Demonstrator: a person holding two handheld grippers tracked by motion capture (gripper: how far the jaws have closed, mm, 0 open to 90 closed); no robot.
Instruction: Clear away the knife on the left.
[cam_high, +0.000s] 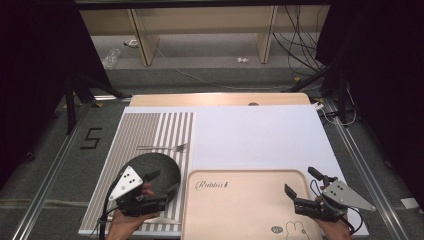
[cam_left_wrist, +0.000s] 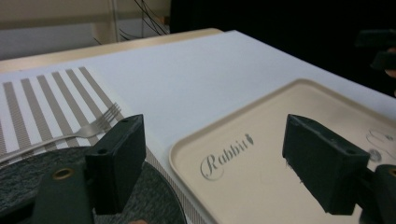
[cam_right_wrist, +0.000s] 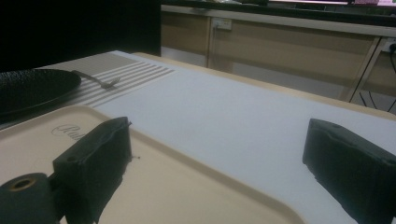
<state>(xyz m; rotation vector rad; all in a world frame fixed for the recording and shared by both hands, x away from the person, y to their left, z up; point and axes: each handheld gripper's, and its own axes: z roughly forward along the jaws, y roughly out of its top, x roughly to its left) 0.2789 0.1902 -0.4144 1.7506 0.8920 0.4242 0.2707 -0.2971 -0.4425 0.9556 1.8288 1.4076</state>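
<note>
High view of the bench at an early stage of what reads as setting out tableware. The left tool (cam_high: 162, 181), at the lower left of the frame, hovers with its jaws spread wide over the near right part of the black plate (cam_high: 150, 170); they grip nothing. The right tool (cam_high: 300, 184), at the lower right, hangs just as wide and empty over the right edge of the beige tray (cam_high: 240, 210).

Judged from the layout, nothing is yet moved. The plate lies on the striped placemat (cam_high: 145, 130), the fork (cam_high: 162, 147) rests just behind it, and the tray is bare. The lifting and placing remain to be done.

Materials: the plate is round, shallow and matt, with a finely speckled surface in the left gripper view (cam_left_wrist: 154, 196). The fork (cam_left_wrist: 84, 129) is thin bright metal, its tines pointing toward the tray. The tray (cam_left_wrist: 261, 140) is smooth, rounded at the corners, with a raised rim, script lettering and a small rabbit drawing. The placemat carries grey-brown and white stripes; a plain white sheet (cam_high: 260, 135) covers the rest of the bench.
</note>
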